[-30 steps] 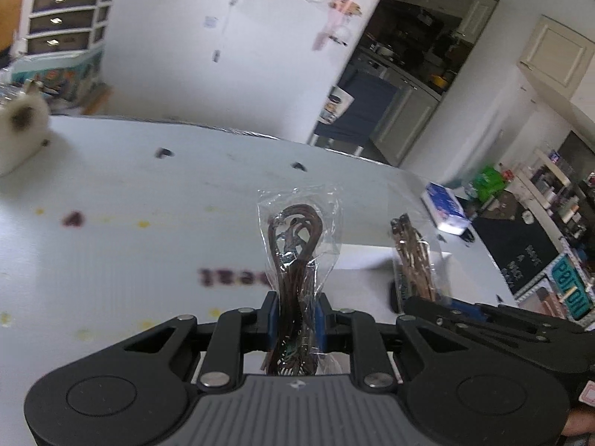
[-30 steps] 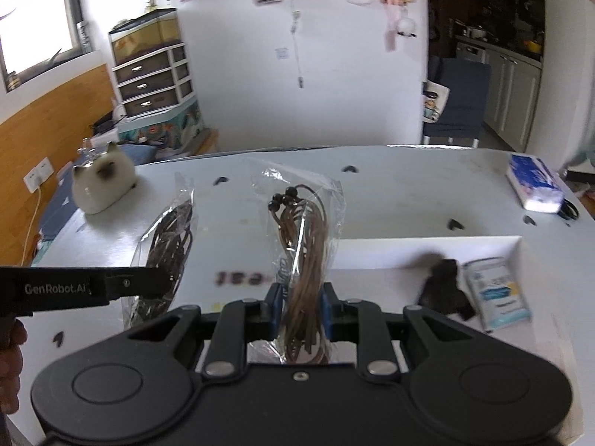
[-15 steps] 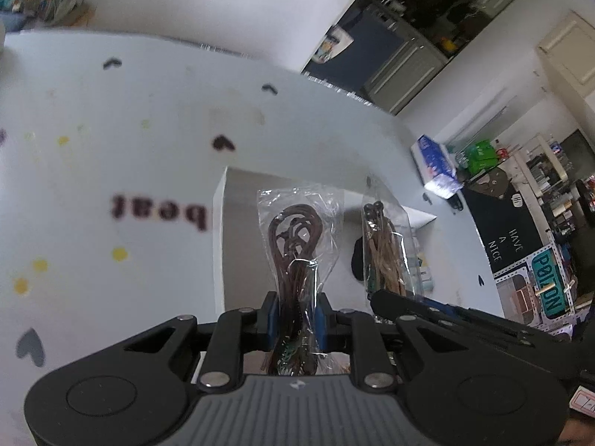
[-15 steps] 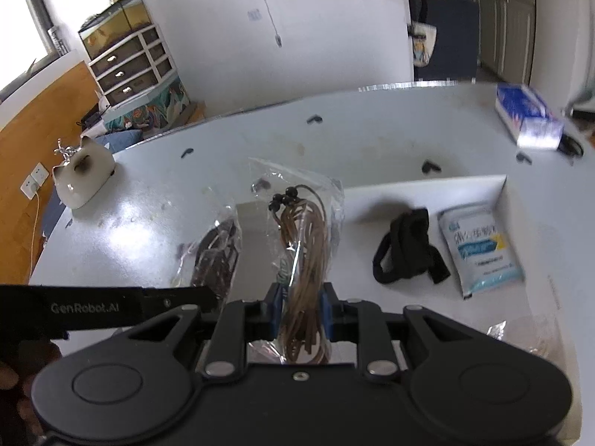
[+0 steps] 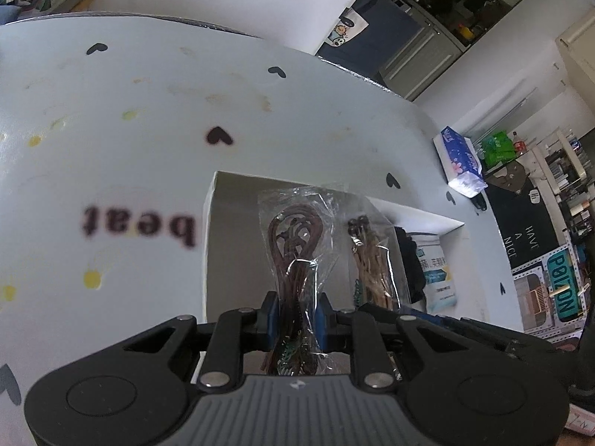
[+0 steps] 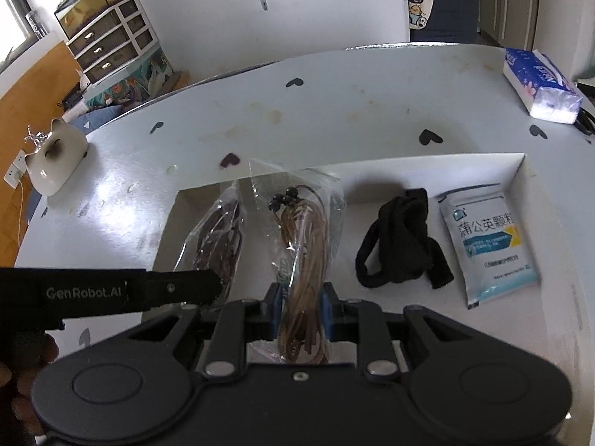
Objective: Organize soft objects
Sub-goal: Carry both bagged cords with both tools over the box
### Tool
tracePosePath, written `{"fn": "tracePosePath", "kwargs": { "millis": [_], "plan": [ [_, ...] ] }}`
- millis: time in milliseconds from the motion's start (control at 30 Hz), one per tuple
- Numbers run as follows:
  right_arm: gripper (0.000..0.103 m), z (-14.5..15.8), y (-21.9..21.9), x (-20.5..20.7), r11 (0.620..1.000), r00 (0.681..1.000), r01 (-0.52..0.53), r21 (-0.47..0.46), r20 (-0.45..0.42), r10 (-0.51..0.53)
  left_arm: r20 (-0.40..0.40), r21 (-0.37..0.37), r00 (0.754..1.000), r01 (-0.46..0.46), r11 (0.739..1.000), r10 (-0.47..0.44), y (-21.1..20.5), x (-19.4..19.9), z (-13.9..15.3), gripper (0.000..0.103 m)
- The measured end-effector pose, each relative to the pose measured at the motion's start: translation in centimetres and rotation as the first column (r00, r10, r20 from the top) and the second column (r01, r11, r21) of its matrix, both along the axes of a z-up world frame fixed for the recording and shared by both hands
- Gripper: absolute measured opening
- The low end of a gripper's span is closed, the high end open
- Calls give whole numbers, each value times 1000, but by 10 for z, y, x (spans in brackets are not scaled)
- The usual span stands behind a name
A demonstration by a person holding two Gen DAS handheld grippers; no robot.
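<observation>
1. A clear bag of dark brown cord (image 5: 295, 260) is clamped between the blue pads of the left gripper (image 5: 295, 321); its long axis runs straight ahead along the fingers, the looped end pointing away from the tool, over the near left part of a shallow white tray (image 5: 223, 245).
2. A clear bag of tan cord (image 6: 305, 245) is clamped in the same way by the right gripper (image 6: 300, 316), with its dark beads at the far end, held over the tray (image 6: 517, 171).
3. The two bags are held side by side, near each other; whether either touches the tray floor cannot be told.
4. Ahead and to the right of the right gripper, a black fabric piece (image 6: 403, 241) and a white-and-blue sachet (image 6: 487, 245) lie in the tray.
5. Farther out on the white table (image 6: 334, 119), a tissue pack (image 6: 539, 85) lies ahead right and a white cat figure (image 6: 55, 160) ahead left.
6. The lower ends of both bags are hidden behind the gripper bodies.
</observation>
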State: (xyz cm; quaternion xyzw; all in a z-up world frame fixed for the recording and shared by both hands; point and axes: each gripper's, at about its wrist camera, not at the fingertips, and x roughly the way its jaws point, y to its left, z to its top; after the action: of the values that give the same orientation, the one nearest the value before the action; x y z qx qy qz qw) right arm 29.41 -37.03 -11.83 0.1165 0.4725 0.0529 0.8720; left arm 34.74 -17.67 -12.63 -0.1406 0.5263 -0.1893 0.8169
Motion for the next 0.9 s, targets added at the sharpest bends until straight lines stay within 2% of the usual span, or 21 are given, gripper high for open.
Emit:
{"fn": "tracePosePath", "kwargs": {
  "millis": [167,300,433,500,567,633,700,900],
  "plan": [
    [28,-9,-3,8,1000,1000,0,12,-28,0,-7,13,1000,-2,1000,2,-1,2,-5,29],
    [45,-8,-8,6,999,1000,19,28,-16,-19,9,12,1000,-2,1000,1,1,1,-1,38],
    [46,2,-18,2,998,999,40,45,10,-40,51,12,999,4,1000,-4,3,-3,8,39],
    [38,7,-23,-1,997,998,58,54,30,-60,95,19,995,20,1000,-22,1,-6,16,37],
    [25,10,-26,-1,996,997,70,58,40,-73,122,36,991,56,998,-60,-4,-6,20,16],
    [19,8,-27,1,996,997,68,63,37,-71,99,60,991,88,994,-94,-10,-4,17,8],
    [14,4,-24,4,997,998,50,64,23,-52,67,80,992,104,991,-109,-14,-3,10,7],
    [13,-14,-6,11,999,999,-18,34,-31,19,10,129,993,112,985,-114,-17,1,-12,6]
  ]
}}
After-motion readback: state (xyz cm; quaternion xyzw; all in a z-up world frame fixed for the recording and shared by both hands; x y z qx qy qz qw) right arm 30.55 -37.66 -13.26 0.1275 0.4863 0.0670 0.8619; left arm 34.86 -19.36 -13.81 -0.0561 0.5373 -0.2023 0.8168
